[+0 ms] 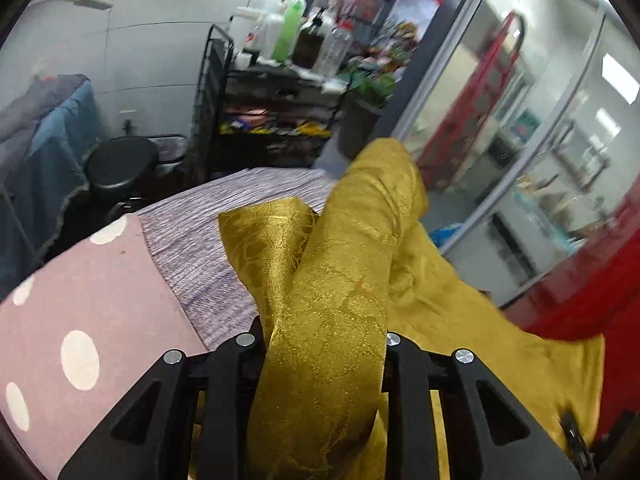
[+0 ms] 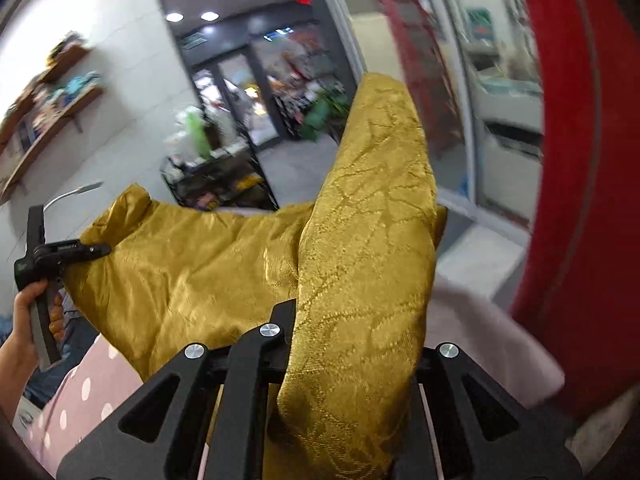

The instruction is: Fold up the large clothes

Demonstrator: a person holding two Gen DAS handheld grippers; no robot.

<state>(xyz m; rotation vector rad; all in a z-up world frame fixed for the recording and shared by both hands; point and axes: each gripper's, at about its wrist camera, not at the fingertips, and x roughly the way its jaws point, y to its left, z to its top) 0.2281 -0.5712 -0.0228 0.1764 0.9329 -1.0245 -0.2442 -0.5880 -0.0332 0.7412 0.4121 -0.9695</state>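
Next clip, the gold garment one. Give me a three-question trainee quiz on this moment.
1. True or false: both grippers are shut on the gold garment.
2. Which pattern shows on the pink cloth under the garment: A stripes, B white dots, C checks?
3. In the right wrist view, what does the person's hand hold?

Key: 1 true; 2 B; 3 the left gripper, clamped on the garment's edge, as the right gripper is too.

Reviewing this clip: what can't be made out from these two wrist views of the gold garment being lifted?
- Left gripper fingertips: left wrist view, wrapped in the gold garment.
- Right gripper fingertips: right wrist view, covered by the same cloth.
- Garment type and full outline: bunched up, cut off by the bottom edge in both views.
- Items on the black shelf cart: left wrist view, motion-blurred.
- Bed under the cloth: hidden by it.
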